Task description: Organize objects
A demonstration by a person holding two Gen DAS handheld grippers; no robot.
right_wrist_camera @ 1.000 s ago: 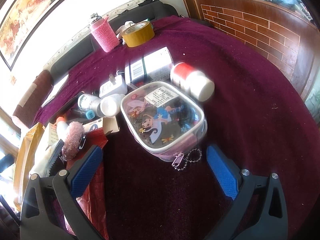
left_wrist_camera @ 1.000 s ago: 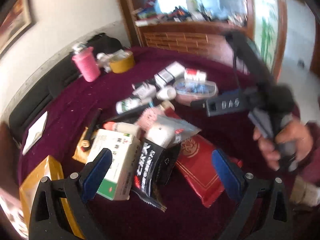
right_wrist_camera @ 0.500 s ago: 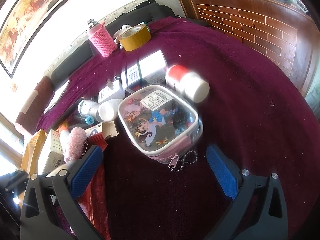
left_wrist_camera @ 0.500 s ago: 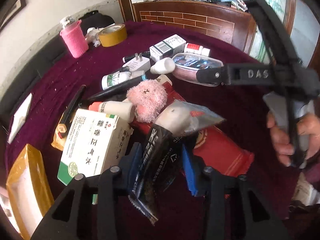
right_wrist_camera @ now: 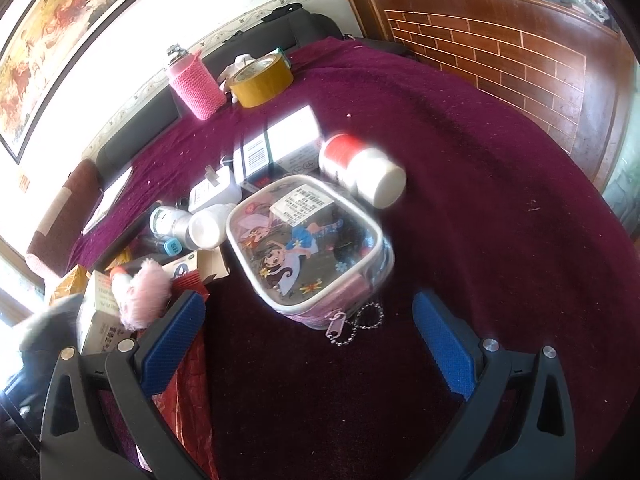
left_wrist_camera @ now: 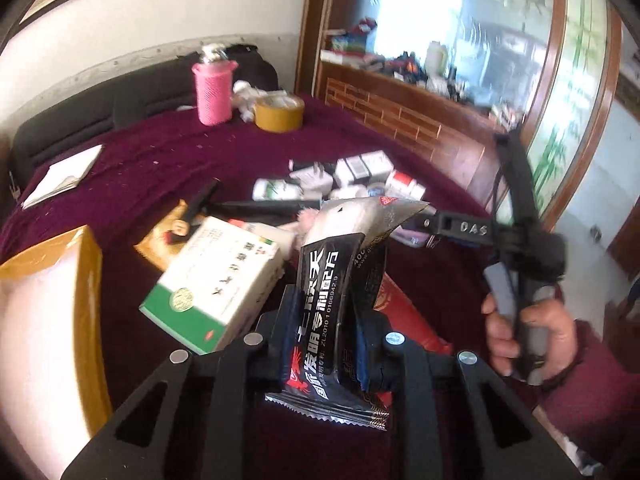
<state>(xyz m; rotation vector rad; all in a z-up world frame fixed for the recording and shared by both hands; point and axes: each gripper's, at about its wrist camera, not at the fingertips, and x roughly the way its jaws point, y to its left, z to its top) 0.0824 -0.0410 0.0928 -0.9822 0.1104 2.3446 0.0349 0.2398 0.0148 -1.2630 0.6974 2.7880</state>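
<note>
Maroon-clothed table [right_wrist_camera: 500, 208] bearing cartoon pouch [right_wrist_camera: 308, 244], tape roll [right_wrist_camera: 262, 80], pink-sleeved bottle [right_wrist_camera: 194, 84]

the bench [right_wrist_camera: 480, 200] cloth was deep maroon, the knitted bottle sleeve [right_wrist_camera: 196, 84] pink, the tape roll [right_wrist_camera: 262, 80] yellow, the packet [left_wrist_camera: 324, 320] black with white and red print.

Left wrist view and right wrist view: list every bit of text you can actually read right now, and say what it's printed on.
"DAS": on the right hand-held gripper, along its black finger.
"ZL2010 1 0166942.9": on the black sachet clamped in the left hand-held gripper; its large white Chinese characters are too warped to quote.
White-and-green box: Chinese print, blurred.
Clear cartoon pouch: white sticker, too small.
Red-and-white bottle: overexposed.
</note>
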